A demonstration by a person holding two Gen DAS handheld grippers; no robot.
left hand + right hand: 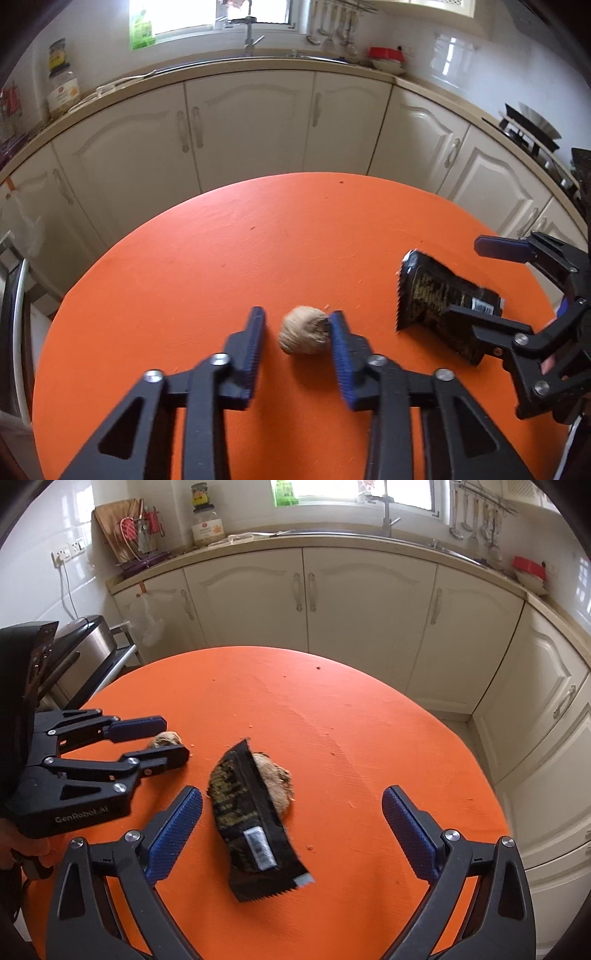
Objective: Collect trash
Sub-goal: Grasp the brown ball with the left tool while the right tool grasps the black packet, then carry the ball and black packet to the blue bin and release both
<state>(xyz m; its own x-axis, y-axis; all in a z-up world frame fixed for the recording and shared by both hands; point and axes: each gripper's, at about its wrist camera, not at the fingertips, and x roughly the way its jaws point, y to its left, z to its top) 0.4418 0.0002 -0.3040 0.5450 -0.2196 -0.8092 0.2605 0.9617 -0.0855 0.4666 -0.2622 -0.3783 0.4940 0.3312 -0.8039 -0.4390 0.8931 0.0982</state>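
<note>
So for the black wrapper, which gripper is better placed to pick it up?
Right. The right gripper stands open with the black wrapper lying between its fingers, while the left gripper is closing around the brown crumpled ball off to the side.

Hidden and cut-off parts on the orange table

A brown lump (pixel 277 779) is half covered by the black wrapper (pixel 255 823); the wrapper's print is too blurred to be read. The table (pixel 221 258) is cut off at 6 o'clock in both views.
</note>
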